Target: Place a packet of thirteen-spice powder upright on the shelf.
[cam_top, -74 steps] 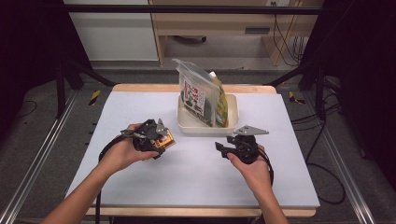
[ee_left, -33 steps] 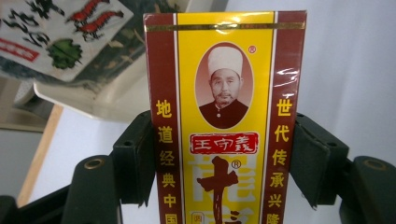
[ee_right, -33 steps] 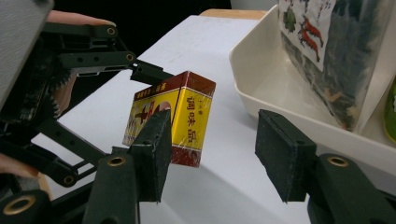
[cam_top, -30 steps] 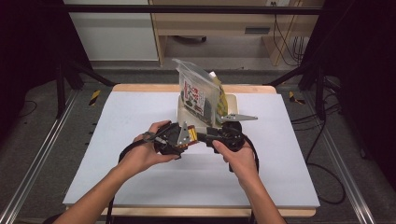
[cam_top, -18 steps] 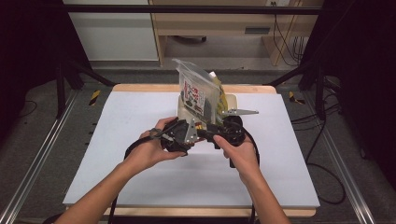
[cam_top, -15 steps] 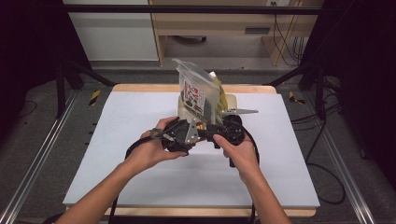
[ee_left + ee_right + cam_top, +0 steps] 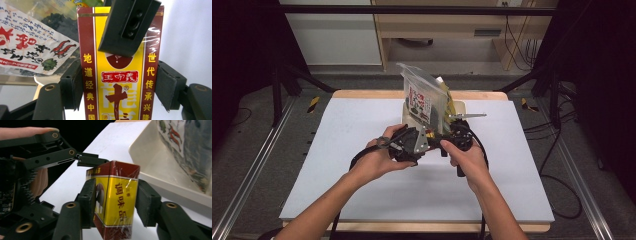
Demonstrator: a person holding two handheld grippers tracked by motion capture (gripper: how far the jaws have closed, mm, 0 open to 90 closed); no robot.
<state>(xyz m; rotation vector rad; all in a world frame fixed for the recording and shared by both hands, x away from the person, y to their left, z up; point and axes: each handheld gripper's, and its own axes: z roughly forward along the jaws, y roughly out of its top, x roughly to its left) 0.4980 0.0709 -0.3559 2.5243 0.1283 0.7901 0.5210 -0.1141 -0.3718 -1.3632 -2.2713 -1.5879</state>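
A yellow and dark-red box (image 7: 120, 82) with Chinese print is clamped by its two long edges in my left gripper (image 7: 121, 86). My right gripper (image 7: 116, 202) has come at the same box (image 7: 117, 200) from the other side. Its jaws have just been closing, and its pads now sit against the box's front and back faces. One right fingertip (image 7: 130, 25) lies across the top of the printed face. In the high view both grippers meet above the middle of the table, left (image 7: 419, 142) and right (image 7: 443, 139), just in front of the tray.
A cream tray (image 7: 460, 106) stands at the back centre of the white table (image 7: 337, 150) and holds upright clear bags of dried food (image 7: 422, 97). The tray wall (image 7: 155, 165) is close beside the box. Cables trail from both grippers toward the front edge.
Both hands have come together from apart to the table's middle near the tray. The right jaws have moved around the box held in the left gripper and narrowed onto it.
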